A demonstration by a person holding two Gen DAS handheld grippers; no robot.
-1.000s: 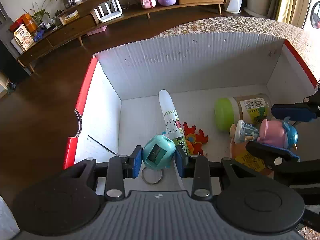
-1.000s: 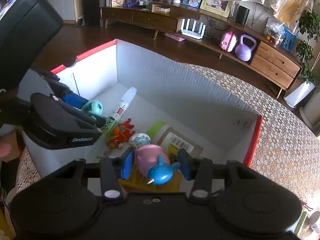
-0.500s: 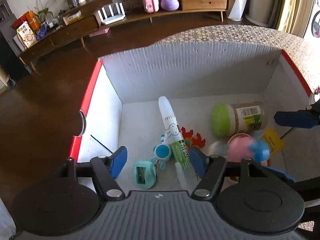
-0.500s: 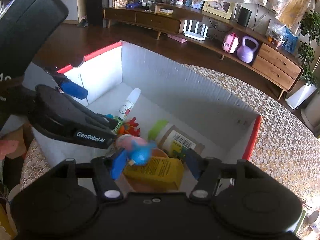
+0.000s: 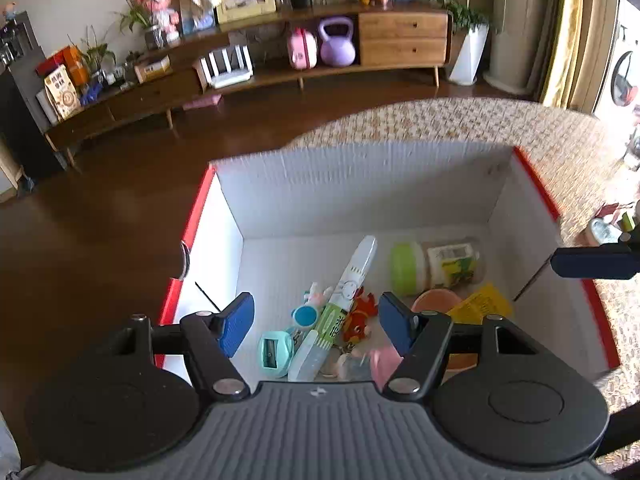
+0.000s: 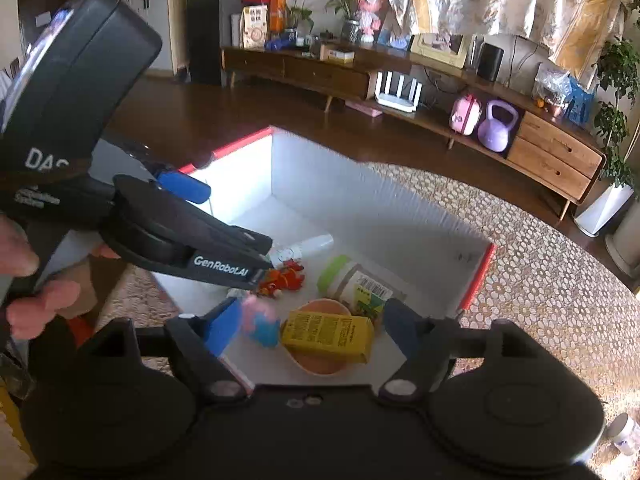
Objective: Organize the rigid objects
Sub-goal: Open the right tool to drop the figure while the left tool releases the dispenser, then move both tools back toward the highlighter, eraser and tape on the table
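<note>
A white box with red edges (image 5: 360, 192) (image 6: 320, 176) holds the objects. A teal sharpener (image 5: 274, 354) lies on its floor near a white and green tube (image 5: 340, 312) and a red-orange toy (image 5: 360, 322). A pink and blue figure (image 6: 260, 320) lies beside a yellow carton (image 6: 328, 336) on an orange bowl (image 6: 320, 364). A green-lidded jar (image 5: 436, 266) (image 6: 356, 282) lies on its side. My left gripper (image 5: 316, 326) is open and empty above the box. My right gripper (image 6: 308, 326) is open and empty above the box.
The box stands on a patterned tablecloth (image 6: 540, 280). A low wooden sideboard (image 5: 280, 68) with a purple kettlebell (image 5: 338, 42) lines the far wall across a dark wooden floor (image 5: 100, 208). A small white container (image 6: 622, 434) sits on the cloth at the right.
Both grippers opened and rose. The left let go of the teal sharpener, the right let go of the pink and blue figure. Both now lie in the box.
</note>
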